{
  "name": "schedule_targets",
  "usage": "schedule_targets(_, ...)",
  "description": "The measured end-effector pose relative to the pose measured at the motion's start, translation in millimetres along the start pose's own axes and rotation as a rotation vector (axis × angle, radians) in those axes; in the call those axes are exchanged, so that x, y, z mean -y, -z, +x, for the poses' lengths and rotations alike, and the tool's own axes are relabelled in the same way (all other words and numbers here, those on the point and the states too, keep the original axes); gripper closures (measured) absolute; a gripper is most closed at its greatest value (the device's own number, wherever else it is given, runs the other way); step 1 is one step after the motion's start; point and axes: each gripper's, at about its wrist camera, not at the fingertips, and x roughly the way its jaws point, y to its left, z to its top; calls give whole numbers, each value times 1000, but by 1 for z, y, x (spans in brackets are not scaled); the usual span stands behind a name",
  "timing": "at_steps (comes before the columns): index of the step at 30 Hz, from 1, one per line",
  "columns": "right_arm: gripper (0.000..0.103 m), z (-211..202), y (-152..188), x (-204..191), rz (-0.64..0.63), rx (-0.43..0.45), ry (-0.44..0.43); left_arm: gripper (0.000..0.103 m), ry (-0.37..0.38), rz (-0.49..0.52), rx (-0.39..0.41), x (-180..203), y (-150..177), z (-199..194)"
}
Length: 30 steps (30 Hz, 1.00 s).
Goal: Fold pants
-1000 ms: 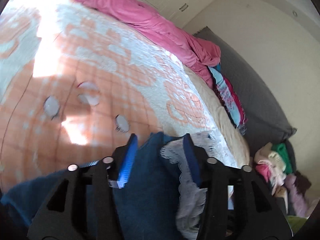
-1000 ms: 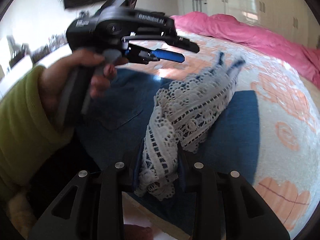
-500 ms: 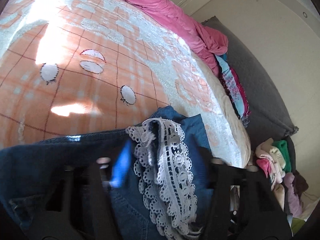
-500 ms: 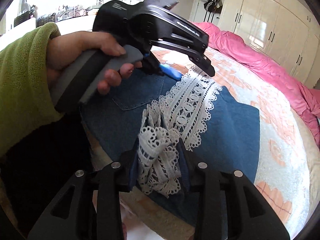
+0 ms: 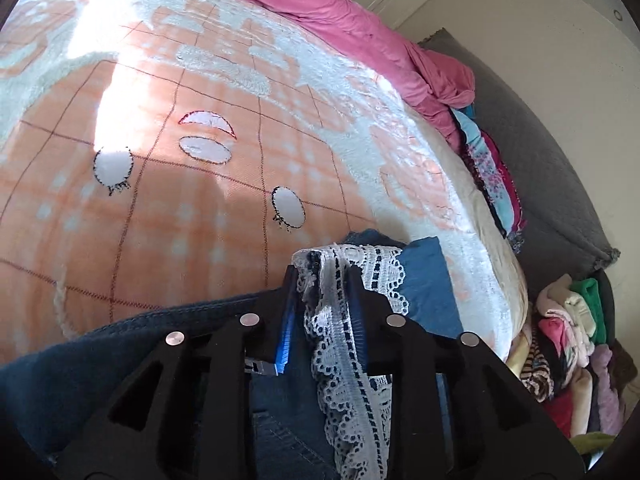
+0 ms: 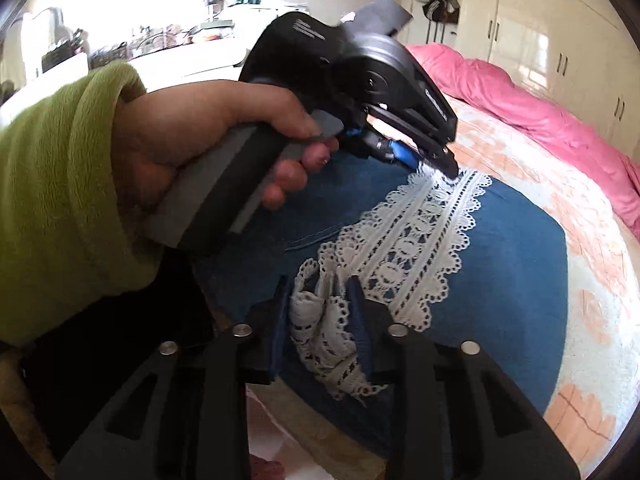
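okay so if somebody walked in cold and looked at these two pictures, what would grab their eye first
Probably the white lace trim running across the blue denim pants on the orange-and-white bedspread, pinched at one end by the right gripper and at the other by the left gripper. Next, the lime-green sleeve at the left of the right wrist view, and the pink duvet heaped along the bed's far edge.

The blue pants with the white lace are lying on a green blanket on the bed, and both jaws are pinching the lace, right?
Not quite. The blanket is orange and white, not green, as the left wrist view shows. The rest holds: the blue pants lie on it, and the left gripper and right gripper each pinch the white lace.
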Motion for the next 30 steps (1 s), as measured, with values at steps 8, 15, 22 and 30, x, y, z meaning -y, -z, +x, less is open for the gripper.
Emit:
schedule_targets(8, 65, -53, 13, 39, 109, 32, -123, 54, -9, 48, 83, 13, 15, -32)
schedule_targets(15, 63, -84, 46, 81, 216, 14, 20, 47, -52, 85, 54, 35, 59, -67)
schedule_targets(22, 59, -89, 62, 116, 310, -6, 94, 43, -67, 61, -25, 43, 108, -76)
schedule_targets(30, 52, -76, 72, 116, 332, -18, 78, 47, -54, 47, -82, 50, 128, -53)
